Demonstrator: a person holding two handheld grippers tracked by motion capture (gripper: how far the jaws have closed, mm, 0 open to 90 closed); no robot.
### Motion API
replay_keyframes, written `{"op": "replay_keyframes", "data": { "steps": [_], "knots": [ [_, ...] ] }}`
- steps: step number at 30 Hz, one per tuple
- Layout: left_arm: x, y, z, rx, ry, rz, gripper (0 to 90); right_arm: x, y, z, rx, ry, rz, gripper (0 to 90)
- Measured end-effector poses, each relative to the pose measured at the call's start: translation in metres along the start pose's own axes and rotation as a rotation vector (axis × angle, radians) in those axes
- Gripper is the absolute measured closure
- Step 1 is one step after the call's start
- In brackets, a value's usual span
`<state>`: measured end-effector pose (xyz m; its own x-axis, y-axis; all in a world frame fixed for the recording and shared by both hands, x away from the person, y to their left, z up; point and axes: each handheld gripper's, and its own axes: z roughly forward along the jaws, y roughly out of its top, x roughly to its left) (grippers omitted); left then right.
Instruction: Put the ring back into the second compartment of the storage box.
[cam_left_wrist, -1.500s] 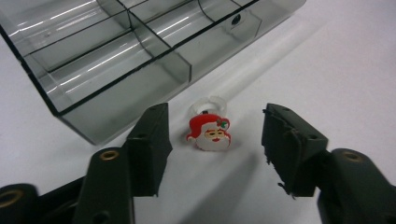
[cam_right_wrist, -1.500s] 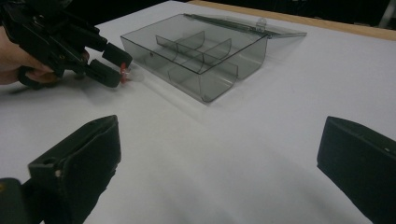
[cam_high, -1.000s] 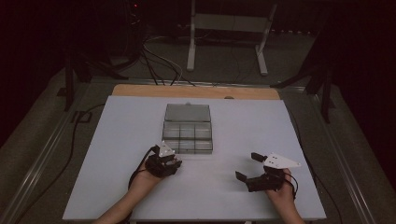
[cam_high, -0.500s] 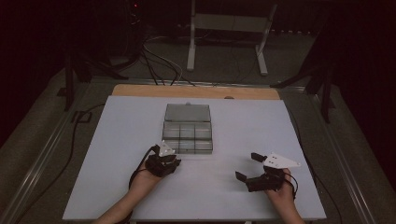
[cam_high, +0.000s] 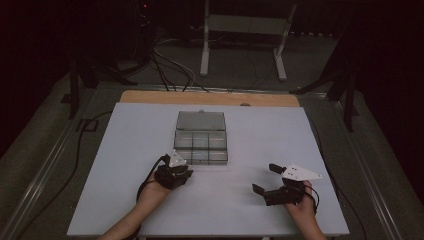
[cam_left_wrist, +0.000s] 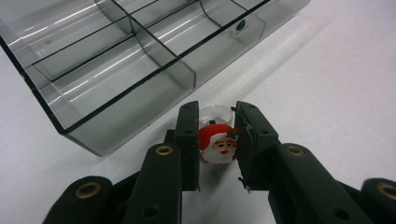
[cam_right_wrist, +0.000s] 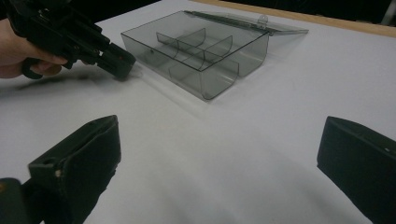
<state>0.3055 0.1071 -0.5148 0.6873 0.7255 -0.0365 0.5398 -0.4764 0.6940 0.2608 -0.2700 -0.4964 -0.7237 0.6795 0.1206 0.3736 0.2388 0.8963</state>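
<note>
Gripping a Santa ring (cam_left_wrist: 218, 143), the left gripper (cam_left_wrist: 215, 140) has just closed beside the open box (cam_left_wrist: 122, 60); right gripper (cam_right_wrist: 217, 154) gapes empty, well apart.

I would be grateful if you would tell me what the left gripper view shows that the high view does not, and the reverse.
Left gripper view: a small Santa ring clamped in the left claw, its white band toward the box; the jaws have just been closing on it. High view: the right claw open above the white board, the box's open lid, the wooden table edge, a metal stand and cables behind. Both: the clear divided box and the white board.
</note>
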Motion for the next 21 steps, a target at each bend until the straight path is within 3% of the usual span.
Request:
{"op": "replay_keyframes", "data": {
  "steps": [21],
  "knots": [
    [-0.0063,0.0008,-0.0064,0.016,-0.016,0.039,74.0,0.0003,0.0006,0.0003,0.000,0.002,-0.004,0.0]
  ]
}}
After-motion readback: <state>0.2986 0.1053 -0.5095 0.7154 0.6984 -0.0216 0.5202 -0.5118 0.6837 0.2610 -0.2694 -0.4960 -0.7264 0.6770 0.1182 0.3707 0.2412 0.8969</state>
